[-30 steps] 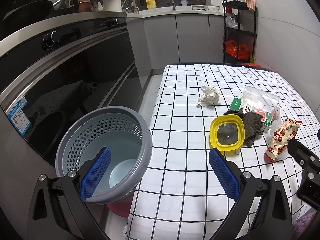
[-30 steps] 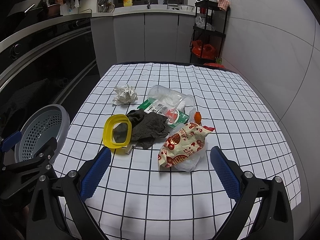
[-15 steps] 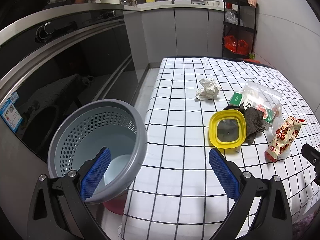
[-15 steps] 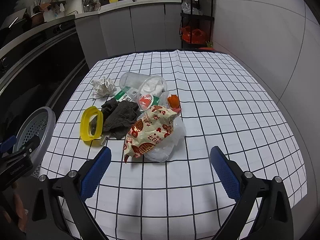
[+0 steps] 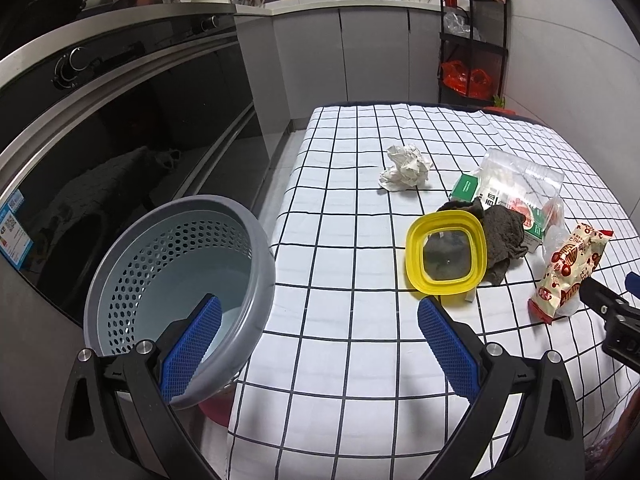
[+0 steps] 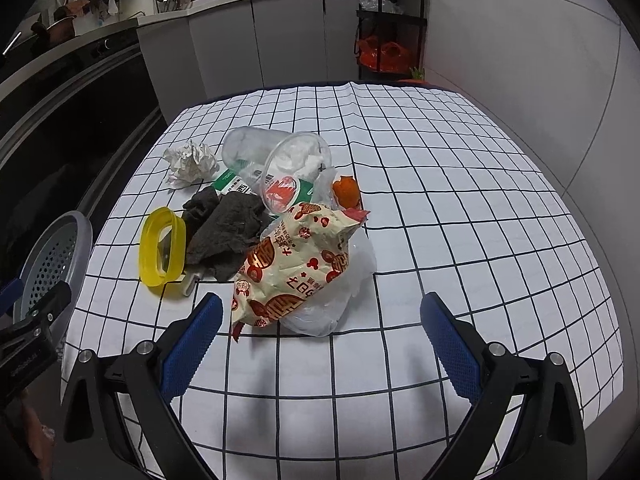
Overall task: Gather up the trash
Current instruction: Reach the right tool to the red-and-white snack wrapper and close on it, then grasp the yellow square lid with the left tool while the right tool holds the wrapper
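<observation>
A pile of trash lies on the checked tablecloth (image 6: 460, 208): a cream and red snack bag (image 6: 296, 264) on a clear plastic bag (image 6: 352, 276), a dark rag (image 6: 228, 228), a yellow lid (image 6: 162, 246), a clear cup (image 6: 276, 164) over a green carton (image 6: 228, 182), crumpled paper (image 6: 190, 160) and an orange scrap (image 6: 346, 191). My right gripper (image 6: 320, 348) is open just in front of the snack bag, holding nothing. My left gripper (image 5: 316, 344) is open, its left finger over the grey perforated bin (image 5: 180, 288) beside the table. The snack bag (image 5: 570, 272) also shows in the left view.
A dark oven front (image 5: 120, 128) and counter run along the left. Grey cabinets (image 6: 260, 40) and a black shelf rack (image 6: 388, 20) with red bags stand beyond the table's far end. A white wall (image 6: 540, 60) borders the right. Something red (image 5: 218, 408) sits under the bin.
My right gripper has moved closer to the snack bag, which now looms larger between its fingers. The left gripper shifted slightly; the bin stays under its left finger.
</observation>
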Demonstrator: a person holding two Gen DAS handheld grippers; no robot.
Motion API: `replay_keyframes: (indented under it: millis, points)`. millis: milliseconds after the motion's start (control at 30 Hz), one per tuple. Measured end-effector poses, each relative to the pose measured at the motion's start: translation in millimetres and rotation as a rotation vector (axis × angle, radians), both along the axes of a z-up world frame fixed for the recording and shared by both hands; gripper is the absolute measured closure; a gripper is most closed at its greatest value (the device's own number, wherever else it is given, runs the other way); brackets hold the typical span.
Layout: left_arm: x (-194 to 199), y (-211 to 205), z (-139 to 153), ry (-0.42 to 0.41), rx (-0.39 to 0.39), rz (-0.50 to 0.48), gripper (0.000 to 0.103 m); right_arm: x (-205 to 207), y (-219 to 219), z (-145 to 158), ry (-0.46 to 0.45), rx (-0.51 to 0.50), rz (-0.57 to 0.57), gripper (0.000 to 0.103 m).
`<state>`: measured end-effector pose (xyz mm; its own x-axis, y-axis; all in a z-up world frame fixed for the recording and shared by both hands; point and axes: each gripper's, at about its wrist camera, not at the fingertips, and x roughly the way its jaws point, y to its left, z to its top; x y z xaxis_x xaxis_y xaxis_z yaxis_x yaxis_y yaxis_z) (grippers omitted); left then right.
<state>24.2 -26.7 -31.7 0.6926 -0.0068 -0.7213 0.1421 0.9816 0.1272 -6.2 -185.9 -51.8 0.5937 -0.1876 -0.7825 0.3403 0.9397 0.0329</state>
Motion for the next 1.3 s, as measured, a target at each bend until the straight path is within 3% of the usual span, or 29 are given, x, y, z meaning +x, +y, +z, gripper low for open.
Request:
replay_keyframes:
  millis: [467,600,767,833,967,1100,1300]
  points:
    - [4,0,-1,0.010,-0.006,0.001,0.006,30,22,-12,0.050,-0.110,-0.001,0.010]
    - [4,2,1,0.010,-0.012,0.004,0.006,34,25,-19,0.088,-0.111,0.013,0.033]
    - [2,2,2,0.002,-0.009,0.000,0.006,28,23,-15,0.050,-0.084,0.024,0.035]
    - [2,2,2,-0.001,-0.010,0.001,0.006,25,22,-13,0.042,-0.060,0.032,0.051]
    - [2,1,2,-0.006,-0.012,-0.003,0.006,20,16,-12,0.040,0.025,0.041,0.057]
    - [1,-2,1,-0.007,-0.017,-0.014,0.006,11,14,-4,0.002,0.043,0.046,0.064]
    - [1,-9,-3,-0.002,-0.043,-0.045,0.006,0,12,9,-0.051,0.076,0.066,0.065]
